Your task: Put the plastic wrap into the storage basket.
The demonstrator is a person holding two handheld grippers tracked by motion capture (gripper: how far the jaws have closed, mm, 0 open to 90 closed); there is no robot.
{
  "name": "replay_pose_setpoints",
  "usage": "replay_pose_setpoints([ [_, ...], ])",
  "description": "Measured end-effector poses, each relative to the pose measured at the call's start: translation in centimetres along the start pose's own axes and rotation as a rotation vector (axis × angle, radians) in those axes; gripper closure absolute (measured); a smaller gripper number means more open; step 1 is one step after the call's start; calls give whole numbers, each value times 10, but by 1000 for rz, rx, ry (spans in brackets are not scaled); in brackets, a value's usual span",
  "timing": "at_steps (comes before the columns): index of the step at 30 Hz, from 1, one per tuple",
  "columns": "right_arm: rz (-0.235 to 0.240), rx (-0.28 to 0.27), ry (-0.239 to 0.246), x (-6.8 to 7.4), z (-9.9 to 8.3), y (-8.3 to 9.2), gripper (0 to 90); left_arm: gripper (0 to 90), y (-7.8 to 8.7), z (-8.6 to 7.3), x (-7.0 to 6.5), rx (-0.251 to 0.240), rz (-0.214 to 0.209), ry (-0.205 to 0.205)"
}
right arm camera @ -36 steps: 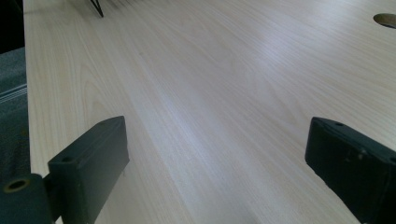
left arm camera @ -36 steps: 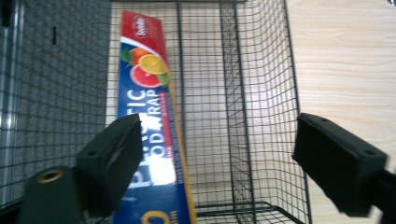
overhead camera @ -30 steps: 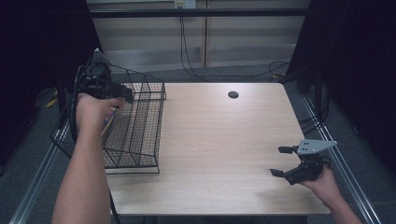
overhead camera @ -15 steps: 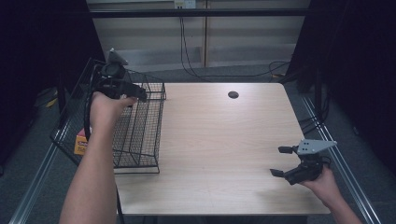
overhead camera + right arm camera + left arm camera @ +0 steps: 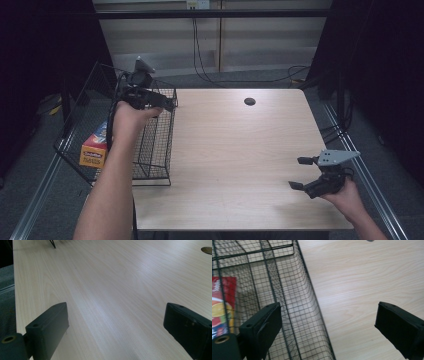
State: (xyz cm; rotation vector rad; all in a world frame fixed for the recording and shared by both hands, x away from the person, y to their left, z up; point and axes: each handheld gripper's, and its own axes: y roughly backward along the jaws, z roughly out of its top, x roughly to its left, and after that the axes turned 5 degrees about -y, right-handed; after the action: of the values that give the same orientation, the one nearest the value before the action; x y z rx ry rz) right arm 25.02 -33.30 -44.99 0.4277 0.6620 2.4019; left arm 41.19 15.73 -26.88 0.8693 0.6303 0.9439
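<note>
In the high view, the left tongs [image 5: 167, 102] are held above the wire basket [image 5: 160, 150] at the frame's left, and the right tongs [image 5: 302, 172] are spread over the tabletop [image 5: 235, 150] at lower right. In the left gripper view, the jaws are seen wide apart, the boxed carton [image 5: 223, 305] lying inside the basket at left. In the right gripper view, bare wood is seen between parted jaws; the mesh could be snagged if the left tongs are lowered carelessly.
</note>
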Motion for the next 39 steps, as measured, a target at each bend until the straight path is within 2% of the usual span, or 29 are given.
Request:
replay_pose_setpoints([
  [3, -4, -7, 1, -1, 0, 1, 60, 63, -4, 2, -8, -4, -13, -24],
  [4, -6, -7, 1, -1, 0, 1, 60, 62, -6, 2, -11, -11, -17, -18],
  [8, -7, -9, 5, -1, 0, 2, 60, 55, -12, 3, -20, -4, -40, -49],
  [10, -5, -7, 4, -1, 0, 2, 60, 53, -15, 4, -26, 2, -52, -79],
  [12, -8, -7, 3, -1, 0, 1, 60, 52, -16, 4, -31, 4, -69, -88],
  [13, -11, -6, 6, -1, 0, 1, 60, 47, -18, 4, -33, -6, -77, -94],
  [19, -8, -7, 2, 0, 0, 2, 60, 46, -26, 3, -42, 2, -104, -130],
  [21, -3, -6, 3, -1, 0, 2, 60, 47, -30, 1, -45, -4, -113, -128],
  [30, -2, -1, 2, 0, 0, 1, 60, 51, -43, -3, -57, -14, -155, -169],
  [31, -3, -1, 2, 0, 0, 1, 60, 52, -44, -4, -59, -18, -159, -161],
  [33, 0, -2, 2, 0, 0, 1, 60, 52, -47, -5, -60, -10, -169, -175],
  [39, 1, 1, 7, 0, 0, 1, 60, 53, -57, -9, -67, -13, -193, -177],
])
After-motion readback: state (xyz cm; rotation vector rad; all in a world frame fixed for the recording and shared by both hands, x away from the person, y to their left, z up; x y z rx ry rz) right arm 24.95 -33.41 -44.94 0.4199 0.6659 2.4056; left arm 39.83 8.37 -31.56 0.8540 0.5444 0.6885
